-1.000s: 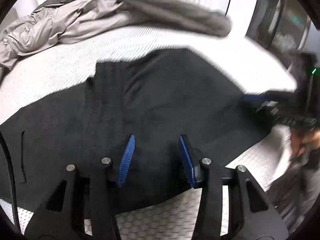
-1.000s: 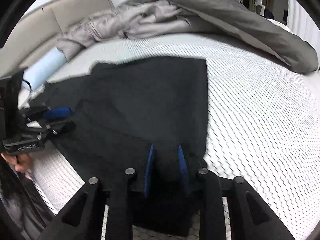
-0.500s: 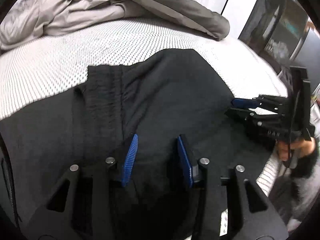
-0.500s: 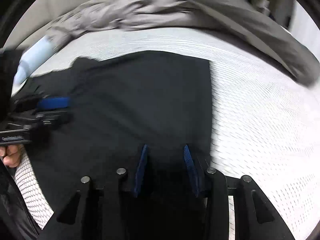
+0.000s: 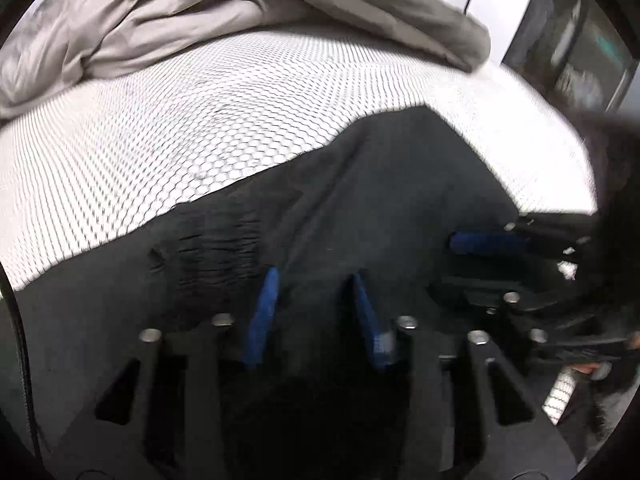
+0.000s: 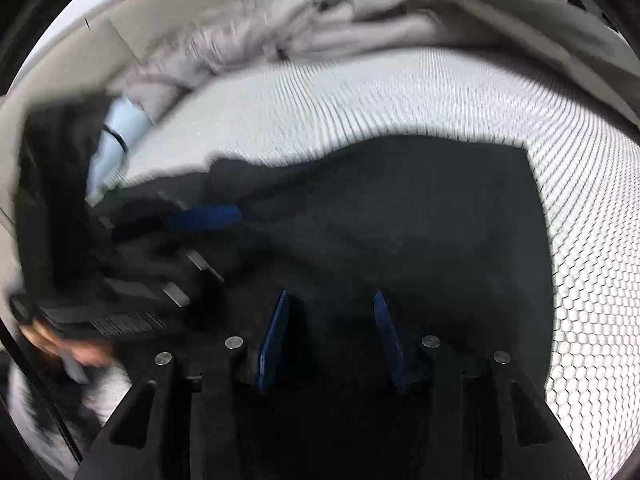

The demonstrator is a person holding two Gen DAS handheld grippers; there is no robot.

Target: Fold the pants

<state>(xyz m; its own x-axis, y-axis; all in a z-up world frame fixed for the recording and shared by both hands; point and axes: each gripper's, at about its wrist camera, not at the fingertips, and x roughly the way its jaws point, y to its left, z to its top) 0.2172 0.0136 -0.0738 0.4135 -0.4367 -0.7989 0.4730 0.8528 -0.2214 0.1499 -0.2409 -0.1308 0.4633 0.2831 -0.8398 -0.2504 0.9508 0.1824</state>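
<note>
Black pants (image 5: 380, 184) lie spread on the white honeycomb-patterned mattress (image 5: 200, 132), their gathered waistband (image 5: 216, 248) just left of my left gripper (image 5: 314, 280). Its blue pads hover low over the cloth and its jaws are closing, with dark fabric between them and no visible pinch. My right gripper (image 6: 330, 298) stands over the pants (image 6: 420, 220) near their right edge. Its jaws are opening, with only flat fabric below. Each gripper shows in the other's view, the right gripper (image 5: 460, 268) and the left gripper (image 6: 216, 240) close together.
A crumpled grey duvet (image 5: 200, 32) lies along the back of the bed. A light blue pillow (image 6: 120, 132) and a beige headboard (image 6: 72, 60) are at the left. A person's hand (image 6: 80, 348) holds the left gripper. Dark furniture (image 5: 580, 48) stands beyond the bed.
Both grippers have moved forward over the pants and come closer to each other. The left jaws have narrowed. The right jaws have widened.
</note>
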